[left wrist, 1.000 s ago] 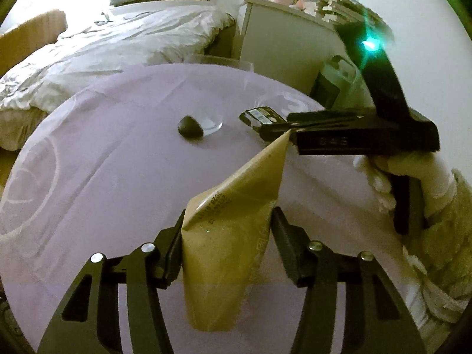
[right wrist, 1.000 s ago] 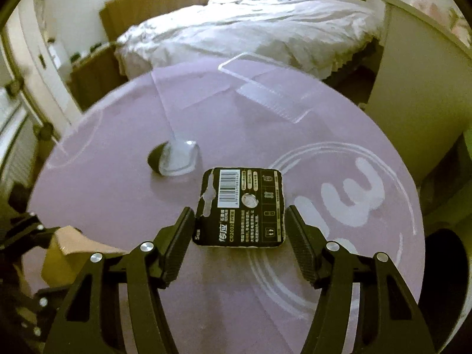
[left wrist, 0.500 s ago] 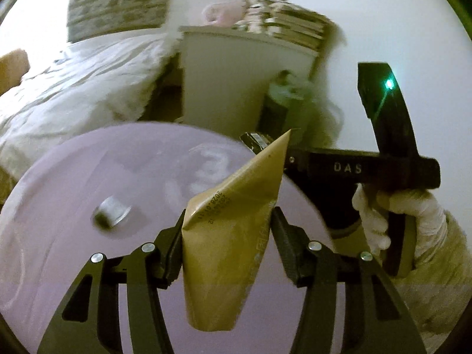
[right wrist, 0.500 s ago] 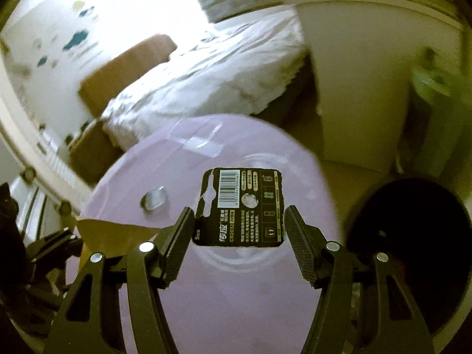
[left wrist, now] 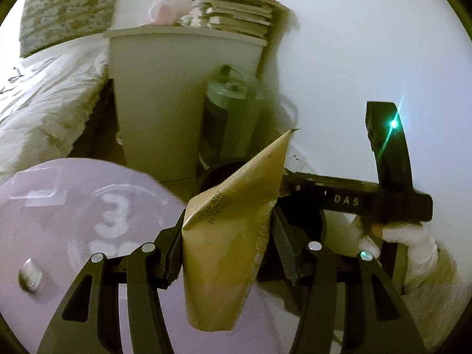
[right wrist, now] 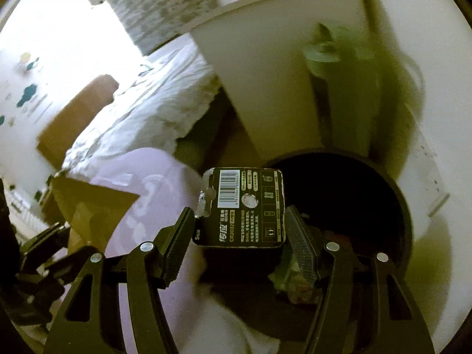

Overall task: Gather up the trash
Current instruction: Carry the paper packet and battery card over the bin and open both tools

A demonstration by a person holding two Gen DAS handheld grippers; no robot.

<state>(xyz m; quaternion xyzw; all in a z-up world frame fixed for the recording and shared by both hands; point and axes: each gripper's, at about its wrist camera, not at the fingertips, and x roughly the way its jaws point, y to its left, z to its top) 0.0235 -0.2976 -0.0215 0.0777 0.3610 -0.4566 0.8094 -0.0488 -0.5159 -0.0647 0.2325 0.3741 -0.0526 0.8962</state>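
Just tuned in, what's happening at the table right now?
A person is clearing trash with a gripper in each hand. The left gripper is clamped on a tan wrapper; the right gripper grips a black battery card in front of the round black bin beside the purple table. Some trash already lies in the bin. A small clear piece remains on the table.

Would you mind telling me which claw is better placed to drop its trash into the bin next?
Probably the right claw: its black battery card appears over the dark bin. The left claw, gripping the gold wrapper, sits nearer the purple table.
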